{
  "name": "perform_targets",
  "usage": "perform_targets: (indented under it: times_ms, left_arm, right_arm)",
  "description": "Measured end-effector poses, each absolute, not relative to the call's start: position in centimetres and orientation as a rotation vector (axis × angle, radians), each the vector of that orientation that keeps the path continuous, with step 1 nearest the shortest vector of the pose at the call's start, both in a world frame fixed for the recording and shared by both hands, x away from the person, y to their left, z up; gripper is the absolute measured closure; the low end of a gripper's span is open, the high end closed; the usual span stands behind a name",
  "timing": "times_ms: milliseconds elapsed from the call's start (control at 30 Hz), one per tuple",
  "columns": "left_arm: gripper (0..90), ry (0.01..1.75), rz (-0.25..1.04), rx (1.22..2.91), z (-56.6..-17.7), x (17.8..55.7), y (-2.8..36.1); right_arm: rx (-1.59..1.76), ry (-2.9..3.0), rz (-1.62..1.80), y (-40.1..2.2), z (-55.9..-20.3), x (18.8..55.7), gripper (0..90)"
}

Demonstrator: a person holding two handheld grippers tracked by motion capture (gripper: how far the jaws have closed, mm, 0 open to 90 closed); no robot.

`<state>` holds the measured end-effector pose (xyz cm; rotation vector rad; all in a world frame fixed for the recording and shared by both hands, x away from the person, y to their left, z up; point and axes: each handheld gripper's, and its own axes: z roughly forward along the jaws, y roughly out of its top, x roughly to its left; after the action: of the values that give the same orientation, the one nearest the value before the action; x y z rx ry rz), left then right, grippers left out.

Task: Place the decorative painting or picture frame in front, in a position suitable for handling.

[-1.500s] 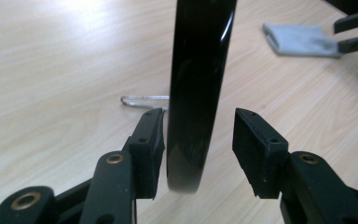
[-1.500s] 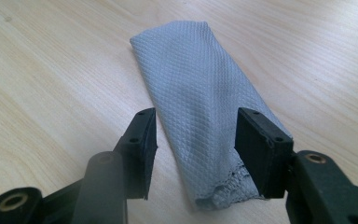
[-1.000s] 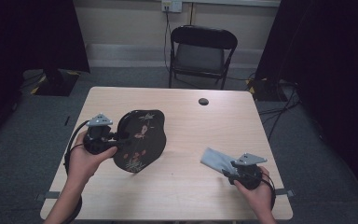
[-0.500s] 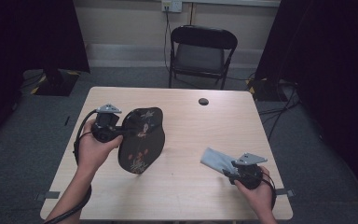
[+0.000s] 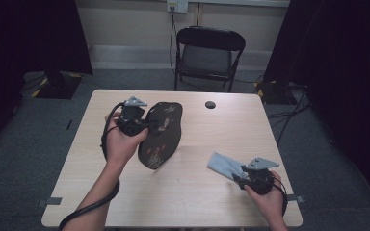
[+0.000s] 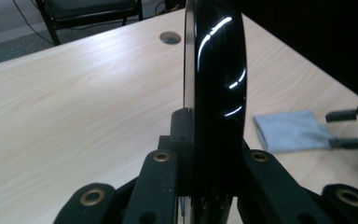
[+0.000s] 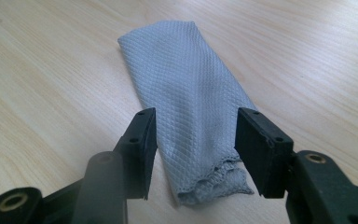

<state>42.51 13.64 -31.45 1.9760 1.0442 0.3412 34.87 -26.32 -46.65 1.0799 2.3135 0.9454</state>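
Note:
A black oval plate with a flower pattern is tilted up on its edge over the left half of the table. My left gripper is shut on its rim. In the left gripper view the plate rises edge-on between the two jaws, glossy and dark. A folded grey cloth lies flat on the table near the front right. My right gripper is open, one jaw on each side of the cloth's near end. The left gripper view also shows the cloth and the right gripper.
The pale wooden table has a small round black cap near its far edge. A black folding chair stands behind the table. Dark curtains hang at both sides. Cables trail from both grippers.
My left hand has carried the plate to the right and away from the person, raising it a little and standing it more upright. The right gripper and the cloth have stayed put.

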Motion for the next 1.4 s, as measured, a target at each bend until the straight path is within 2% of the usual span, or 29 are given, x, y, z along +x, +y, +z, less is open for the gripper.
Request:
perform_targets:
  times_ms: [300,600,733,967,1167,1400]
  left_arm:
    - [80.9,1.053,0.321,1.926,-32.9,45.4,10.0]
    - [79.9,1.012,0.310,1.942,-33.5,44.6,10.3]
    - [63.8,1.008,0.326,1.932,-33.7,44.0,10.9]
    - [50.7,1.013,0.303,1.940,-35.9,41.9,13.0]
    - [51.0,1.023,0.273,1.974,-39.8,39.9,13.7]
    - [56.9,0.992,0.259,1.979,-42.5,39.8,13.1]
  right_arm:
    - [1.082,2.313,0.945,-26.7,-46.8,34.9,48.8]
    - [1.075,2.321,0.930,-26.6,-47.0,35.0,48.2]
    - [1.073,2.328,0.925,-26.6,-47.1,35.1,47.1]
    - [1.081,2.331,0.921,-26.9,-47.3,35.3,46.4]
    - [1.097,2.336,0.933,-26.9,-47.4,35.4,46.2]
    - [1.111,2.357,0.927,-26.8,-47.4,35.7,44.6]
